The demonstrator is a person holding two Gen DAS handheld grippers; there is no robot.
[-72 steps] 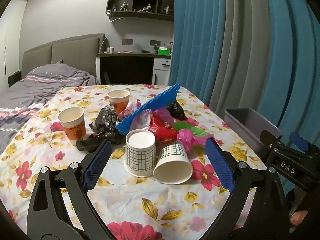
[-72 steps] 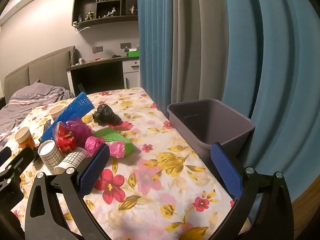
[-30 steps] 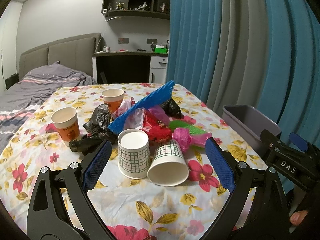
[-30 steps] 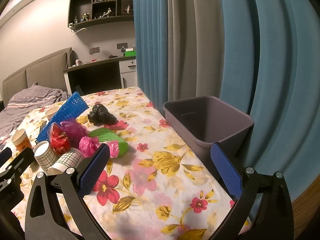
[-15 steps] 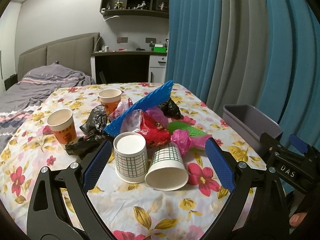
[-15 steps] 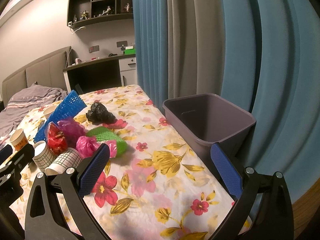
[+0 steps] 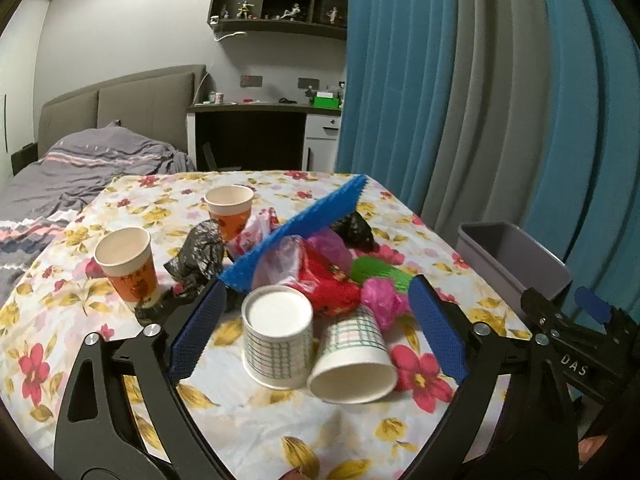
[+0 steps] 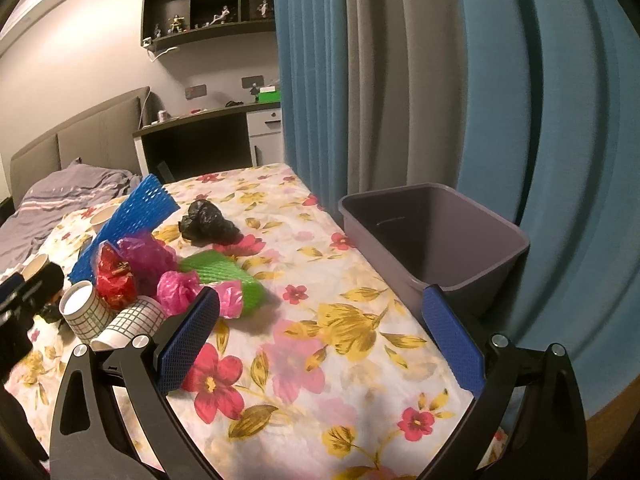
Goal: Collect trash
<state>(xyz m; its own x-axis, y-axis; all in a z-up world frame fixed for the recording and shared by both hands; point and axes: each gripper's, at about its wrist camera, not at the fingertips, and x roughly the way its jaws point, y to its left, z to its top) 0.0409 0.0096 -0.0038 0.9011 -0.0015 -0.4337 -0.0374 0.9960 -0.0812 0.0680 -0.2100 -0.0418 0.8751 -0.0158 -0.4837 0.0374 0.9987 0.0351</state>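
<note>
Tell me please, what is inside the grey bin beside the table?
The grey bin looks empty: only bare inner walls and part of the floor show. Its near wall covers the bottom corner closest to the right gripper.

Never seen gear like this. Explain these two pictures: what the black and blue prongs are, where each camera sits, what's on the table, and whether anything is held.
A person holds two hand grippers; no robot arm. Each picture comes from a camera on one gripper, looking along its blue-padded fingers. The left gripper is open around two checked paper cups: an upside-down cup and a tipped cup. The right gripper is open over the floral tablecloth. Neither holds anything. Also there: two orange paper cups, black bags, blue foam netting, green foam netting, pink and red plastic. The grey bin stands at the table's edge.
</note>
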